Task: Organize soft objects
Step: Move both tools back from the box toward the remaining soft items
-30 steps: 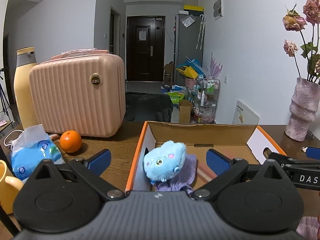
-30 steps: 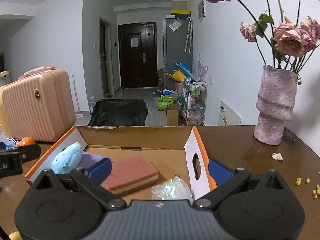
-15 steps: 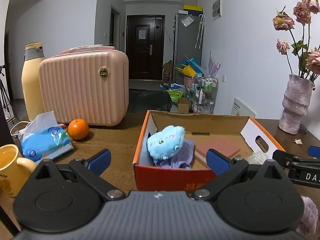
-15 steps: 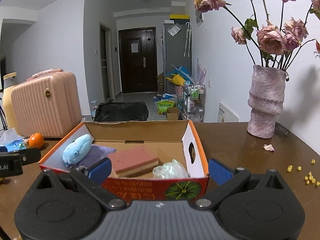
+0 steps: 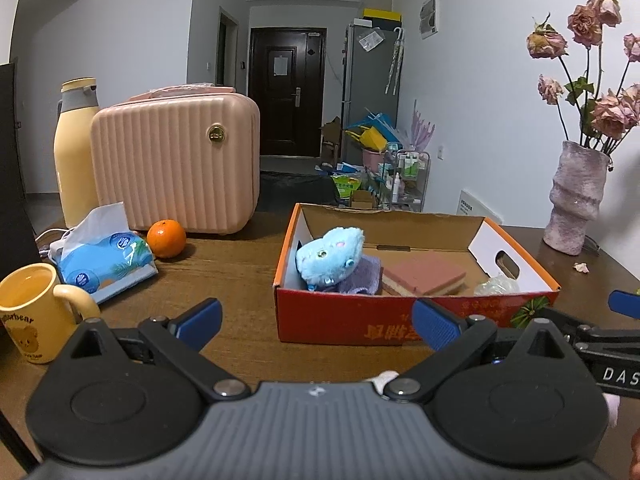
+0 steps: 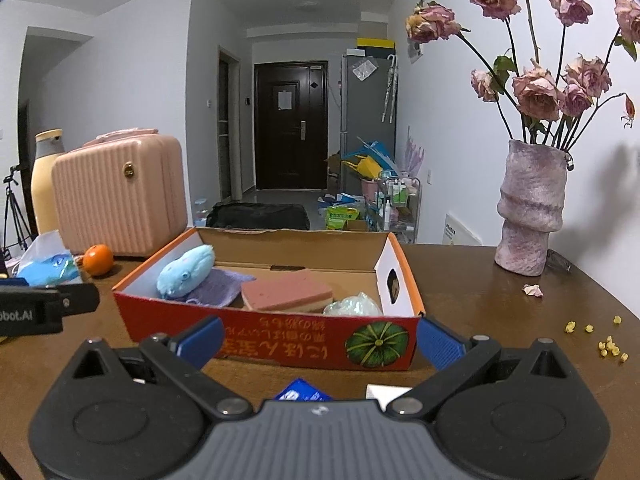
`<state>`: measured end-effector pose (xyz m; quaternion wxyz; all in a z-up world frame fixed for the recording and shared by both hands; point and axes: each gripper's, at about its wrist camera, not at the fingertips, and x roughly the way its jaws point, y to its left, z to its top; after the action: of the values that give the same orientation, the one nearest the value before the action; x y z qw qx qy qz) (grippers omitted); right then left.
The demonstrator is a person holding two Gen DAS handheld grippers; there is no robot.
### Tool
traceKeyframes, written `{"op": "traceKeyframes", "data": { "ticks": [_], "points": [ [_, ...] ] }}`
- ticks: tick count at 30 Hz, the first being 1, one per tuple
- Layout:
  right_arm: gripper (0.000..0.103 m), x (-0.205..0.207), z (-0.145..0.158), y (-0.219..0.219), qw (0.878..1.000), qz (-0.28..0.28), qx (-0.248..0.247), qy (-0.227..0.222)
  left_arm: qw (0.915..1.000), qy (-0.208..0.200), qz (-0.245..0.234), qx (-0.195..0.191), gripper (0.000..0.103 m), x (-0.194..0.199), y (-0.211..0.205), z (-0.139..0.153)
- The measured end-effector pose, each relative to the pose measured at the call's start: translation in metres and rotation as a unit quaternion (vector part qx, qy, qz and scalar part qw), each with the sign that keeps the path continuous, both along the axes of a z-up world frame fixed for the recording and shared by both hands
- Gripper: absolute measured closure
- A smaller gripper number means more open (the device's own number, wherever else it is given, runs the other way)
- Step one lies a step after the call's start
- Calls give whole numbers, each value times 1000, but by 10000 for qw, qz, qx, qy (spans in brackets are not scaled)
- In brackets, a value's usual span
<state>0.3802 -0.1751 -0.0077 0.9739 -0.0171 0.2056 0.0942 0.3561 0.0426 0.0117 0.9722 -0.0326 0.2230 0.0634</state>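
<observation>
we've backed both grippers off the box (image 6: 272, 338) over the last second; left gripper (image 5: 316, 320) and right gripper (image 6: 318, 338) spread, empty. looks like the packing is done. blue plush (image 6: 185, 272) sits far-left on purple cloth (image 6: 218, 290), pink sponge (image 6: 286, 291) middle, crinkly bag (image 6: 352, 306) right.

The cardboard box (image 6: 280, 332) has a printed red outside and raw brown inside, standing on a smooth, slightly glossy wooden table (image 6: 500, 320). The blue plush toy (image 6: 186, 272) looks fuzzy, the pink sponge (image 6: 286, 294) porous and matt. The vase (image 6: 530, 208) is rough and chalky.
</observation>
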Motion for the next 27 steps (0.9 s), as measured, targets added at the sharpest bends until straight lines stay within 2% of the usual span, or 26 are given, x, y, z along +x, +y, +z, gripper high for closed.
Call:
{"op": "traceKeyframes", "data": {
  "ticks": [19,27],
  "points": [
    [0,-45,-14,-5,9999,84,1,124,9999,53,-159,-12,0,-52,1,-10],
    [0,-63,-16,9,9996,250,-73,109,9999,99,-125,-26,0,-69,12,-16]
  ]
}}
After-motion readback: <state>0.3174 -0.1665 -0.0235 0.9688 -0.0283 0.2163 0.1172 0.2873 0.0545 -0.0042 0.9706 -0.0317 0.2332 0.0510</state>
